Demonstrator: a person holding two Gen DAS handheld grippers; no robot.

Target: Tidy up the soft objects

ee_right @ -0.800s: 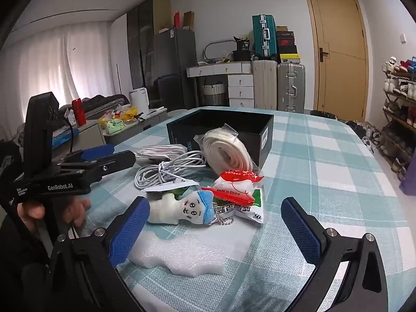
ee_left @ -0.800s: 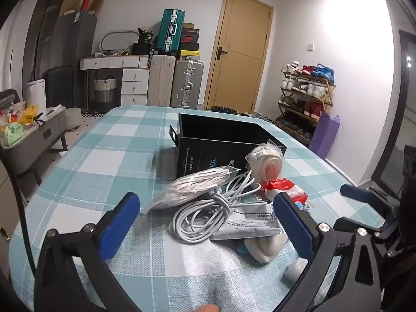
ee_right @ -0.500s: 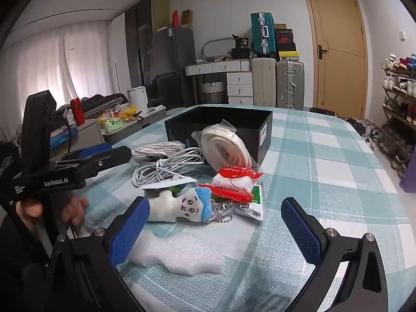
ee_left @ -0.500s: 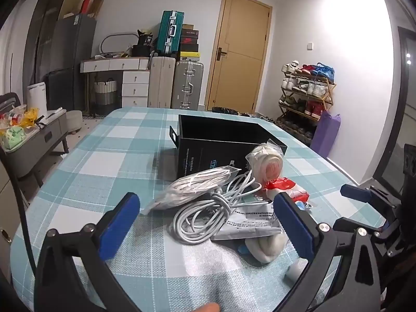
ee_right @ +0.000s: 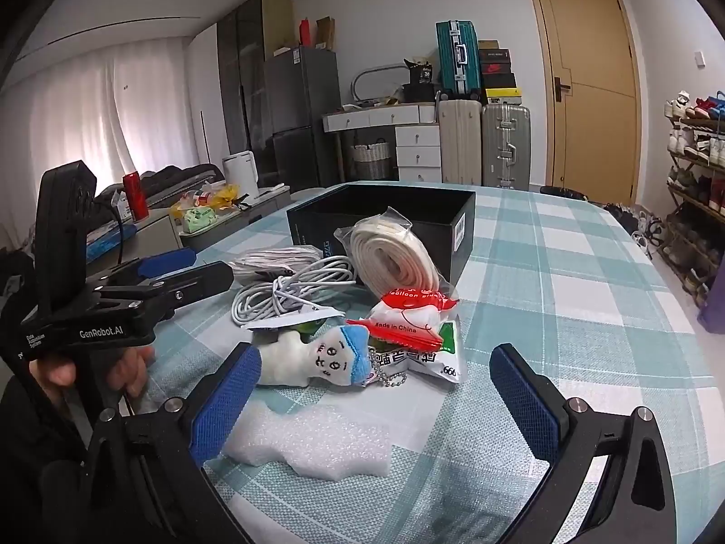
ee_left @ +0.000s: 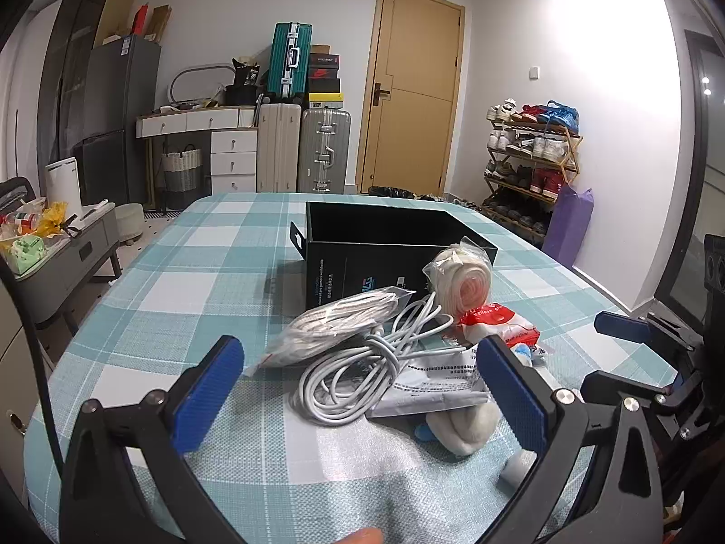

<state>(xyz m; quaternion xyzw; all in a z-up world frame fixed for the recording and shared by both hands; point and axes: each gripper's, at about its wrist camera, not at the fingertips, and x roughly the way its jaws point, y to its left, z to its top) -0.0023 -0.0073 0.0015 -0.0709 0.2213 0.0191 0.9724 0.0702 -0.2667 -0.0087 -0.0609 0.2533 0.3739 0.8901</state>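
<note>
A: Both grippers, left gripper (ee_left: 360, 383) and right gripper (ee_right: 374, 392), are wide open, holding nothing.

B: The white plush doll with a blue cap (ee_right: 317, 358) lies just ahead of the right one. I'd grab it next.

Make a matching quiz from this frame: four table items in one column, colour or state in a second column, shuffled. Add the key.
Items:
1. box
2. plush toy
3. foam piece
4. loose cable

States:
A. white, flat on the table, nearest the right gripper
B. grey-white, coiled in loops
C. black, open top
D. white body, blue cap, lying on its side

Pairs: 1-C, 2-D, 3-A, 4-B
</note>
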